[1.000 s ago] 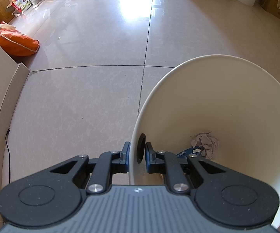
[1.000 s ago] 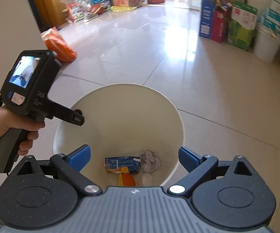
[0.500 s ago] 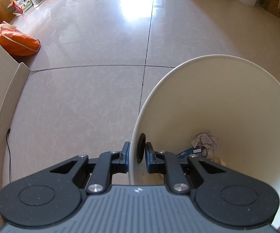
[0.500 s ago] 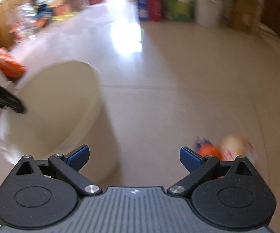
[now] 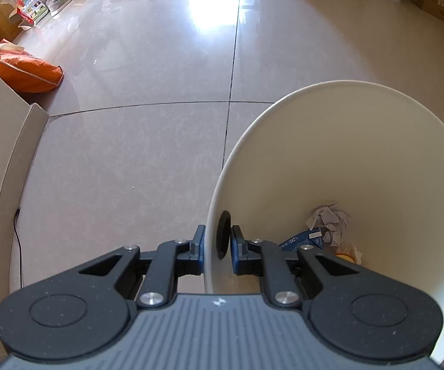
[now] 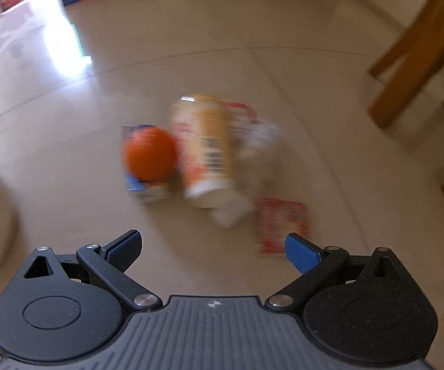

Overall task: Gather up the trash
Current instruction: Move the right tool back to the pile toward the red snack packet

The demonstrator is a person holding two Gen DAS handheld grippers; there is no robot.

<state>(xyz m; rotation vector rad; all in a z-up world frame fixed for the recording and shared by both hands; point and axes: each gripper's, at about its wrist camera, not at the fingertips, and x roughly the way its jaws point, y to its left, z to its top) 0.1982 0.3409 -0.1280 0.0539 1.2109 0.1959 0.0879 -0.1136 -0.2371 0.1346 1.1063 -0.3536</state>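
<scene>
Left gripper (image 5: 217,248) pinches the white bin's (image 5: 360,141) rim; the right gripper (image 6: 212,246) hangs wide and empty above floor litter: an orange ball (image 6: 148,153), a can (image 6: 205,151), a red wrapper (image 6: 283,220). Nudged carelessly, ball or can could roll away.

A blurred orange-and-white can (image 6: 206,151) is lying on its side, an orange ball (image 6: 148,154) touching it, a red wrapper (image 6: 283,225) near.
</scene>
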